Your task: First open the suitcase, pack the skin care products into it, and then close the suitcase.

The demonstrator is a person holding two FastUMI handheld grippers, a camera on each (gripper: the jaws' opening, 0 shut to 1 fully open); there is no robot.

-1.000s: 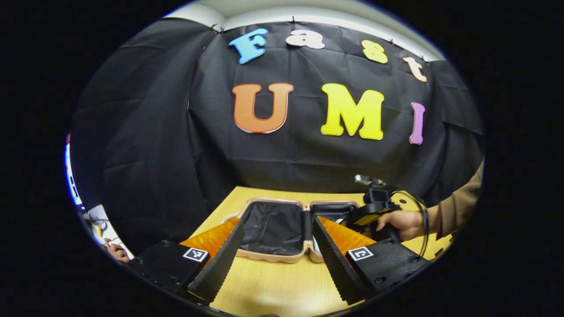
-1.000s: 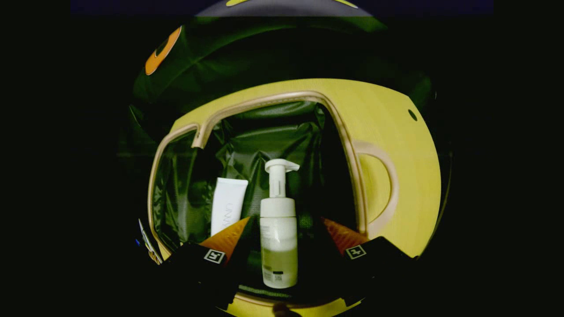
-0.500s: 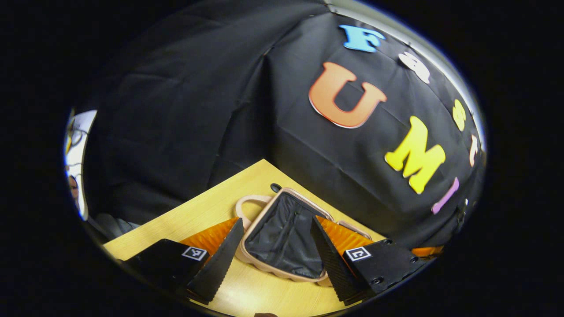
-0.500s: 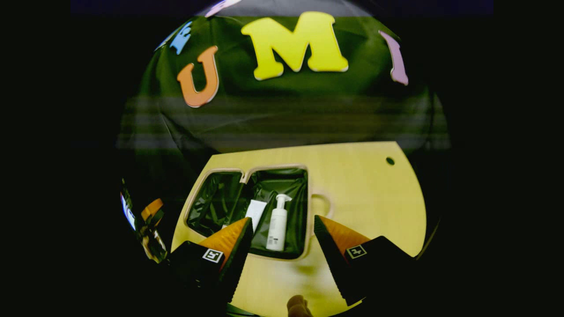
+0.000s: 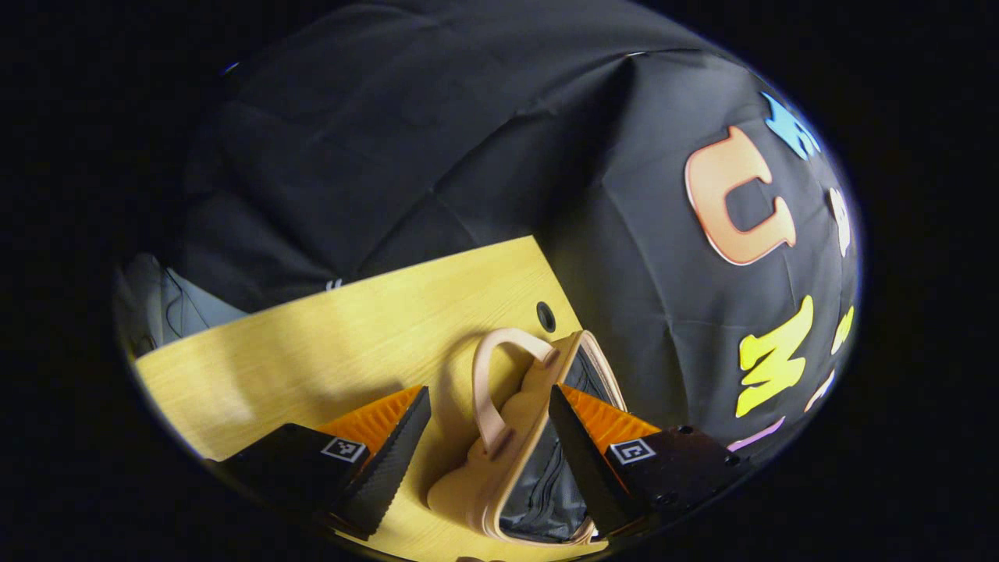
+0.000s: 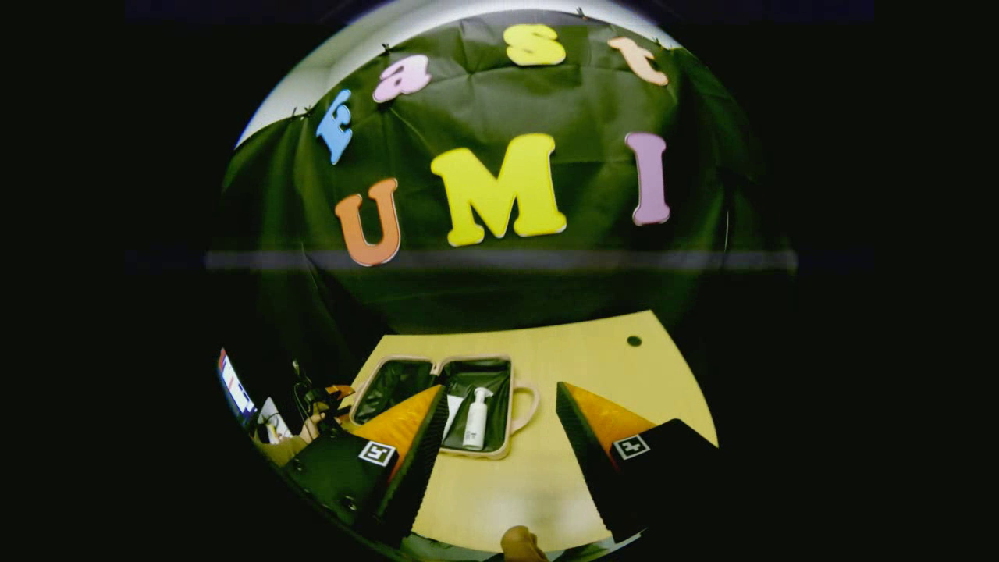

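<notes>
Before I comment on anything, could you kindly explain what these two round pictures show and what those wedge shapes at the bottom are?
Each picture comes from a camera riding on a hand-held gripper; the wedges are its own two fingers. The left gripper is open, its fingers straddling the edge of the suitcase by the handle. The right gripper is open too, held back above the wooden table, holding nothing. From there the suitcase lies open, with a white pump bottle and a white tube inside.

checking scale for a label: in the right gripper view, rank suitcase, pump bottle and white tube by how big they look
1. suitcase, clearly largest
2. pump bottle
3. white tube, partly hidden by a claw finger, so this rank is unsure
</notes>
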